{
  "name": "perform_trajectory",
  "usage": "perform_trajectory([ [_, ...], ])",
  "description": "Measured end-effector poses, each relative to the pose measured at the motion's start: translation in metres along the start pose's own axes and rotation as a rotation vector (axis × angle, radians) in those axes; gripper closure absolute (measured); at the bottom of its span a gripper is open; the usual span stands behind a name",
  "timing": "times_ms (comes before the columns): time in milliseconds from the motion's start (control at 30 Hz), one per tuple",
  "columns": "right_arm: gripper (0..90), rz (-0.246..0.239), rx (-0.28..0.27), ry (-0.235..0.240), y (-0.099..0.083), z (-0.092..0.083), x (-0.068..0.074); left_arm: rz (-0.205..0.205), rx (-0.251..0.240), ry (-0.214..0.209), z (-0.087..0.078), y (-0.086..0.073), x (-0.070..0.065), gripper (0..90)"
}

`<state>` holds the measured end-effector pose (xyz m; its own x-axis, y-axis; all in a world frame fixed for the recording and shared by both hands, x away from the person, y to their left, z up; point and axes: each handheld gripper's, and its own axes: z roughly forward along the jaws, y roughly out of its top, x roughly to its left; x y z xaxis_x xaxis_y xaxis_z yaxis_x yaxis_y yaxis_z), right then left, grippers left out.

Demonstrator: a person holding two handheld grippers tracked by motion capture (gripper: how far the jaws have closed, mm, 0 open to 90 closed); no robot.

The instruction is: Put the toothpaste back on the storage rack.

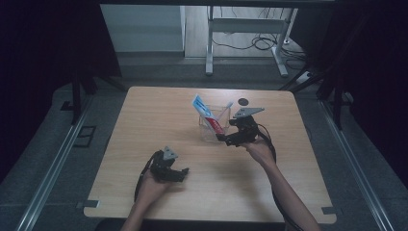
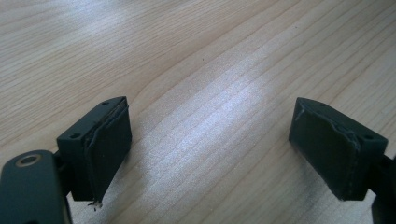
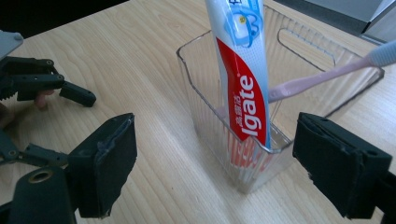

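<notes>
Two grippers: both jaws gaping wide, holding nothing.
Right gripper (image 3: 212, 163): sitting nearer, clear bin (image 3: 205, 100) lying dead ahead at 12 o'clock.
Bin contents: toothpaste tube (image 3: 243, 79) standing cap-down, leaning toward 11; pink toothbrush (image 3: 322, 74) slanting toward 2.
Left gripper (image 1: 171, 169): idling at table (image 1: 144, 125) 7 o'clock.

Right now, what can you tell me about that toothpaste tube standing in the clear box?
The toothpaste tube is a soft-looking plastic tube, white and blue near the top with a red band bearing white lettering. It stands cap end down and leans inside the clear ribbed box, rising well above its rim and resting against the near wall. A pink toothbrush leans behind it. The right claw is open just in front of the box, not touching the tube.
</notes>
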<state>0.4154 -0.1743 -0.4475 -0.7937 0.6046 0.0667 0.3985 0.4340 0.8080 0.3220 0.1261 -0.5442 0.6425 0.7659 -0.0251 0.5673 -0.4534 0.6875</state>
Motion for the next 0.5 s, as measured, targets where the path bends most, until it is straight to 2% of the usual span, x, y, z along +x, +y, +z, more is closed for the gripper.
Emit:
perform_trajectory([
  [500,13.4,0.019,-0.003,-0.004,-0.017,-0.010,-0.002,0.001,0.001,0.000,0.000,0.000,0.000,13.3],
])
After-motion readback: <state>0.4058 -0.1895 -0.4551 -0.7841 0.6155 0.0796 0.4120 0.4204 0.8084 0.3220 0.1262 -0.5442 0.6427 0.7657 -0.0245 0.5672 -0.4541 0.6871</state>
